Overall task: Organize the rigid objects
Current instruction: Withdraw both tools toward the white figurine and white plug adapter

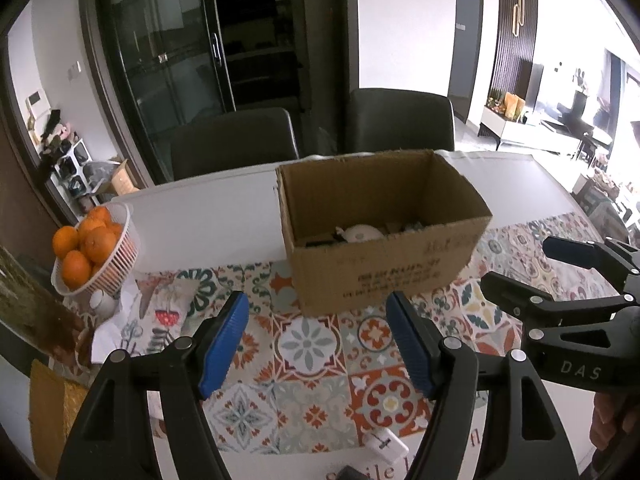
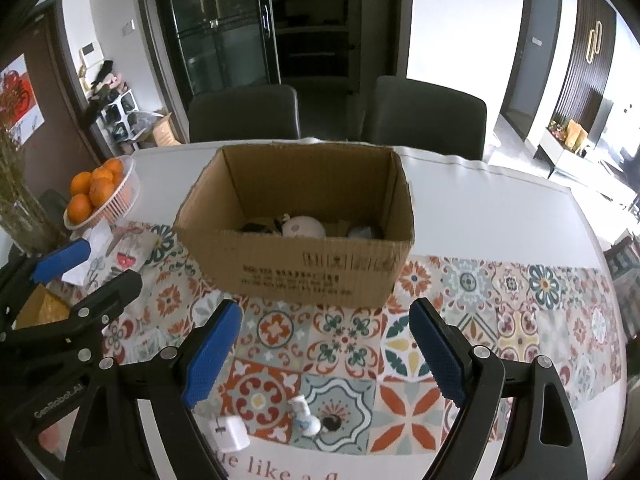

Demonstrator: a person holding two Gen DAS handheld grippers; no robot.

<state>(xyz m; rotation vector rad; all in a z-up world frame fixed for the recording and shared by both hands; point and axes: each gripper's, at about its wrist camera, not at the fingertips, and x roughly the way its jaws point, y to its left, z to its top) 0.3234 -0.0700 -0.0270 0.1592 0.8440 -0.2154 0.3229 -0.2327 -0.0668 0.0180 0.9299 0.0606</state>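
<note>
In the left wrist view, the left gripper (image 1: 318, 340) is seen spread wide and empty above the patterned cloth (image 1: 316, 344), with the cardboard box (image 1: 380, 248) at 12 o'clock and a white adapter (image 1: 386, 444) at 6 o'clock. In the right wrist view, the right gripper (image 2: 326, 354) is likewise held wide apart, nothing gripped; a small white bottle (image 2: 304, 416) and the adapter (image 2: 229, 434) lie at 6 o'clock, the box (image 2: 304, 264) at 12 o'clock.
</note>
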